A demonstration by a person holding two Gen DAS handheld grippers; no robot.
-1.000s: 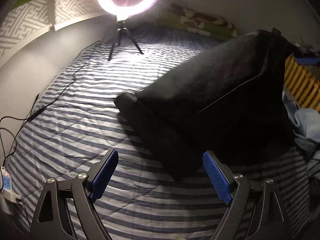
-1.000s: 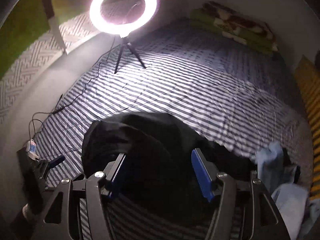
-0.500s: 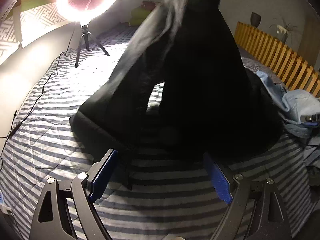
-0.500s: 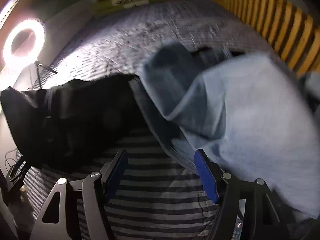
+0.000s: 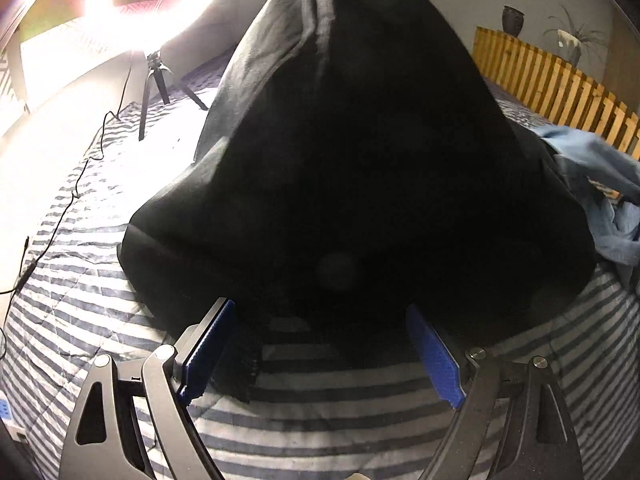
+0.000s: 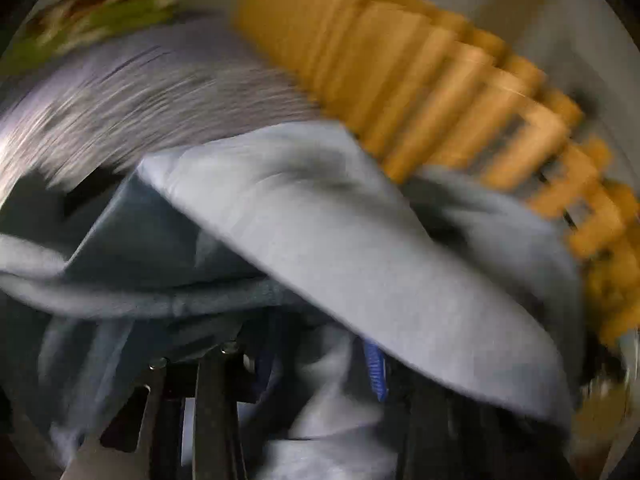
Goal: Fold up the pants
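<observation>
The black pants (image 5: 360, 168) rise as a tall dark cone from the striped bed (image 5: 80, 288); their peak leaves the top of the left wrist view. My left gripper (image 5: 320, 344) stands open at their near edge, and a loose black hem (image 5: 240, 364) lies beside its left pad (image 5: 206, 346). The right wrist view is blurred by motion. There my right gripper (image 6: 320, 364) is down in a pile of pale blue clothes (image 6: 360, 248). Its jaws are closing, with pale blue cloth bunched between them. One blue pad (image 6: 376, 368) shows; cloth covers the other finger.
A lit ring light on a tripod (image 5: 154, 76) stands at the bed's far left, its cable (image 5: 80, 168) trailing over the cover. A wooden slat fence (image 5: 560, 92) runs along the right side. More pale blue clothes (image 5: 608, 200) lie at the right.
The black pants went from slumped at the right to a tall cone close before the left gripper. The right view swung off them onto the pale blue clothes, and its jaws narrowed.
</observation>
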